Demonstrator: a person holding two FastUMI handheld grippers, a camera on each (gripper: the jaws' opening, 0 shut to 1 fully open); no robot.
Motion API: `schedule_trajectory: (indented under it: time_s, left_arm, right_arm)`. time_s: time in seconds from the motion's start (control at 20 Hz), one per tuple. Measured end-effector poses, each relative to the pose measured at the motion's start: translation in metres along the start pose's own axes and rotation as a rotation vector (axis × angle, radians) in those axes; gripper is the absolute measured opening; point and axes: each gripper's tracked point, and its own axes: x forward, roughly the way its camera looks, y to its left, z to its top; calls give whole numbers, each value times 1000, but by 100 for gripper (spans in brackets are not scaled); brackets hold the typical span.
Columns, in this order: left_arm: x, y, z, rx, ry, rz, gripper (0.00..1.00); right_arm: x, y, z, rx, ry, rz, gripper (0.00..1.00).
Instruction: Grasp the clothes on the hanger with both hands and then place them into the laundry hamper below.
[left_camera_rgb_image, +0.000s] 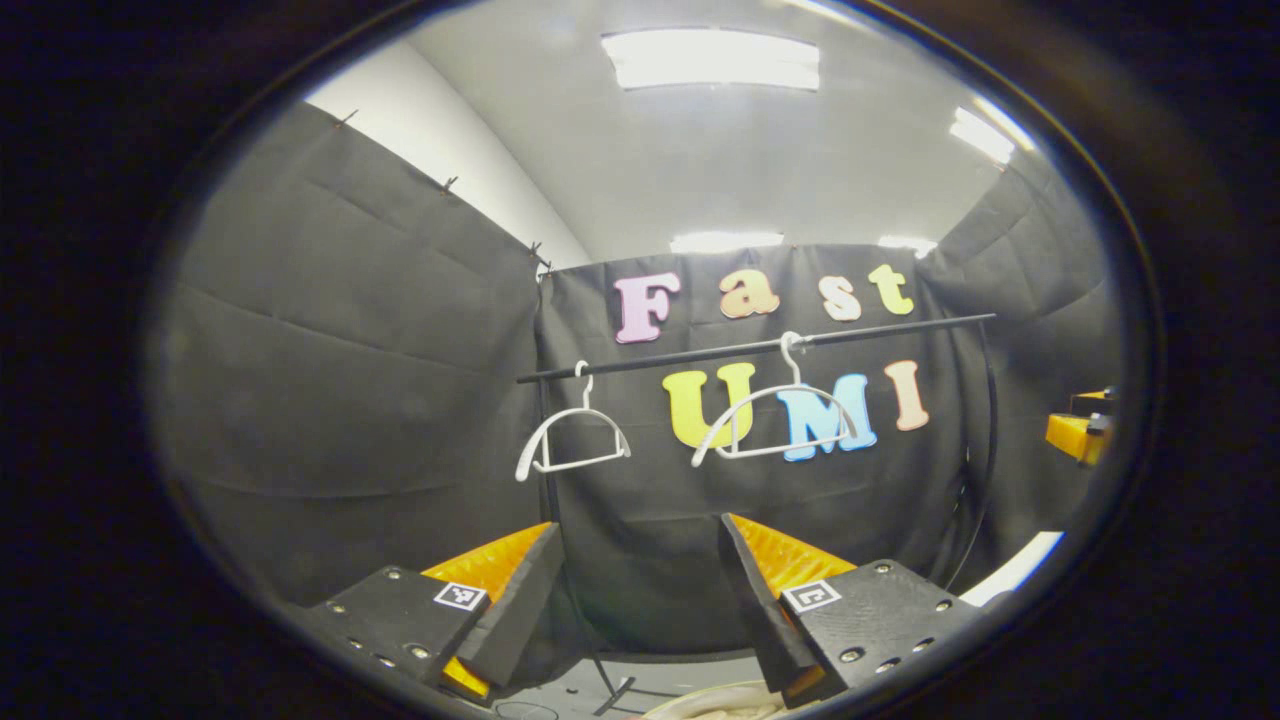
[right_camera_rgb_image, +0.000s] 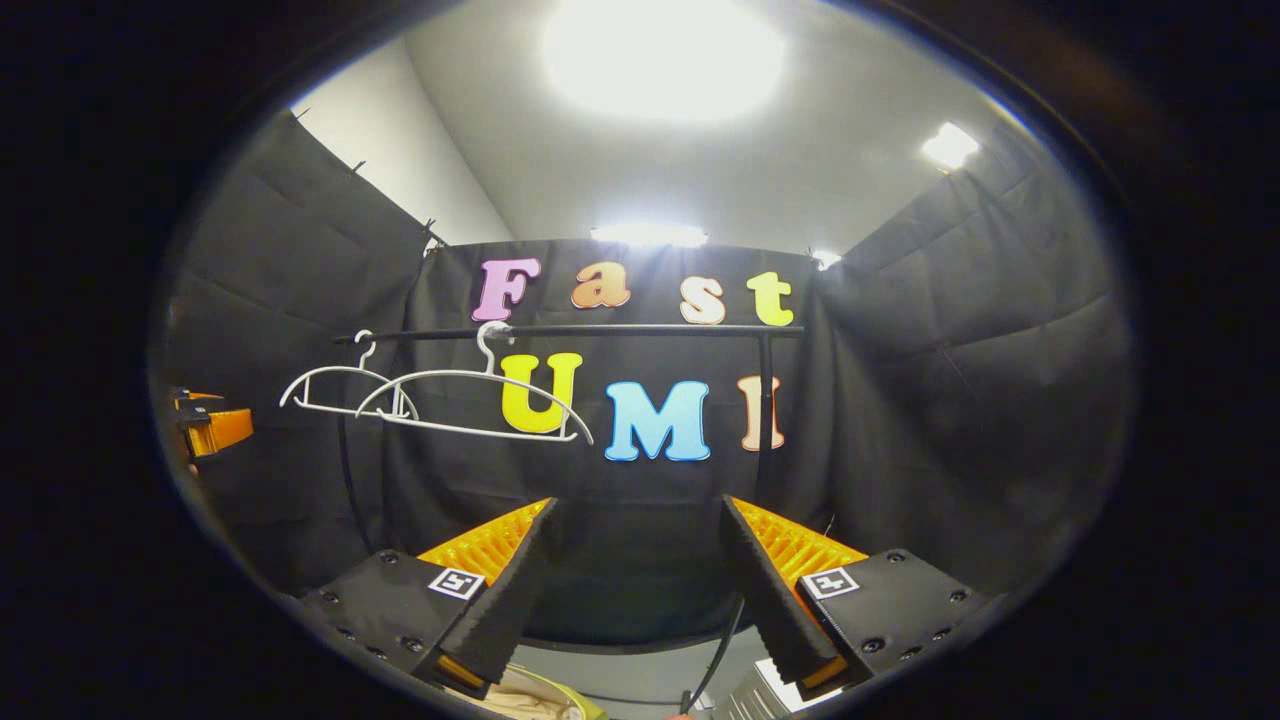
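Left gripper (left_camera_rgb_image: 640, 600) fingers spread, nothing between them; right gripper (right_camera_rgb_image: 635, 590) the same. Two white hangers, one (left_camera_rgb_image: 572, 432) left and one (left_camera_rgb_image: 775, 425) right, hang bare on the black rail (left_camera_rgb_image: 750, 347). Pale cloth, probably the clothes (left_camera_rgb_image: 715, 705), sits low at the frame edge in what may be the hamper rim (right_camera_rgb_image: 575, 700); too cropped to confirm.

I see matt black cloth walls (left_camera_rgb_image: 350, 380), a smooth dark rail (left_camera_rgb_image: 760, 347) and two white hangers (left_camera_rgb_image: 572, 440) with a plastic look.
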Motion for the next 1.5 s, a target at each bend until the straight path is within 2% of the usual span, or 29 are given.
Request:
schedule_trajectory:
  time_s: [0.1,0.15,0.2,0.25,0.45,0.6,0.65,0.7,0.75,0.8,0.85,0.95,1.0,1.05,1.2,1.25,1.3,1.35,1.5]
  left_arm:
    - [1,-1,3,-3,-4,-4,91]
    - [1,-2,4,-5,-8,-4,87]
    - [-1,-1,4,-4,-8,-4,91]
    - [-2,-1,3,-6,-10,-9,87]
    - [-1,-3,-1,-9,-5,-13,87]
    - [2,-4,0,-10,-6,-15,87]
    - [4,-3,-1,-10,-8,-11,87]
    - [5,-3,-1,-11,-7,-13,91]
    - [5,-2,-2,-11,-5,-10,87]
    - [4,-2,-4,-11,-3,-10,91]
    - [5,-3,-5,-12,-1,-8,87]
    - [8,-4,-5,-11,3,-10,87]
    - [9,-4,-4,-7,1,-10,91]
    - [9,-3,-4,-2,-2,-9,87]
    - [8,-4,0,5,-9,-10,87]
    - [8,-3,0,4,-13,-11,91]
    - [9,-4,1,3,-13,-10,87]
    - [9,-4,2,3,-15,-10,87]
    - [11,-5,3,2,-17,-11,87]
  right_arm:
    - [1,-4,2,-2,-5,-12,96]
    - [2,-4,2,2,-5,-15,96]
    - [1,-5,2,8,-7,-16,96]
    - [1,-5,3,12,-7,-19,96]
    - [2,-5,-1,-5,-1,-26,99]
    - [4,-5,0,-2,-3,-22,96]
    - [4,-5,1,0,-6,-23,99]
    - [3,-5,0,1,-6,-23,96]
    - [2,-7,1,2,-7,-28,96]
    - [2,-8,1,1,-7,-30,99]
    - [3,-9,0,2,-6,-34,96]
    - [4,-11,-1,9,-2,-38,99]
    - [6,-13,-1,10,-2,-44,99]
    - [6,-15,-1,6,-2,-51,99]
    - [6,-15,-2,5,0,-53,96]
    - [5,-15,-1,7,0,-54,99]
    - [5,-16,0,10,-2,-56,99]
    - [4,-17,1,13,-6,-58,96]
    - [7,-18,3,10,-15,-58,99]
